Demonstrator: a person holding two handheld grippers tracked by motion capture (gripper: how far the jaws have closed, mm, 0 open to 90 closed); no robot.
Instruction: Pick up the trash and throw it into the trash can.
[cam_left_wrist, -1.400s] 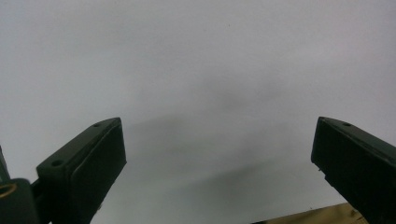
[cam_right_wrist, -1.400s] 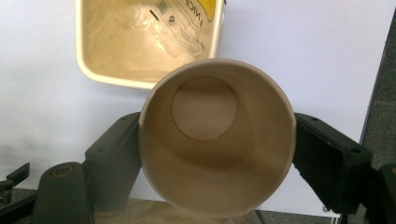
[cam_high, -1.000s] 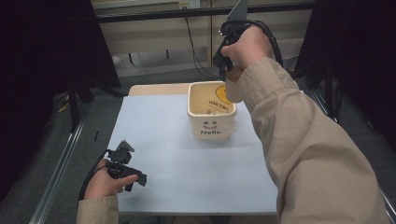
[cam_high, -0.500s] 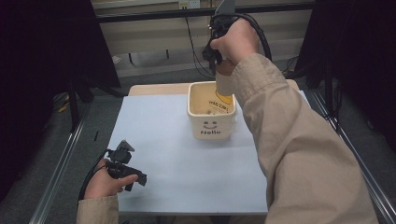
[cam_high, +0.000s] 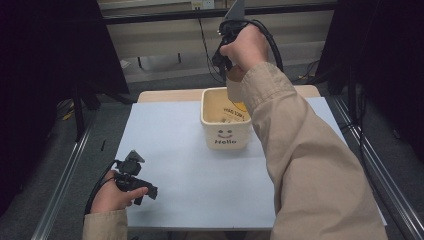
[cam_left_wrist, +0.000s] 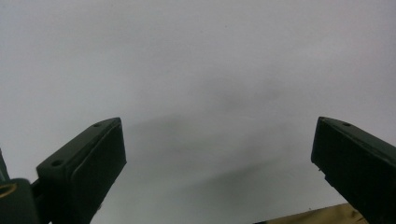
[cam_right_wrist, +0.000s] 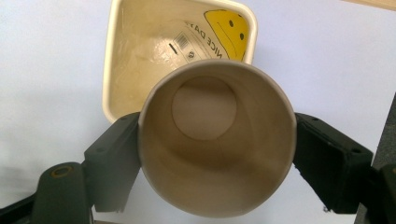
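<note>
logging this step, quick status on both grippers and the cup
Right gripper shut on paper cup, empty, above the cream tub. Left gripper open, idle on the table. Nothing in the way.

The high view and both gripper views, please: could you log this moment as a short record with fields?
surface: pale blue table top
container: cream square tub, upright on the table, printed with a smiley and "Hello"
held item: brown paper cup, empty, above the tub
right gripper: jaws clamped on the cup's sides, raised over the tub
left gripper: jaws wide apart, nothing between them, low over the table's near left
tub contents: unclear
</note>
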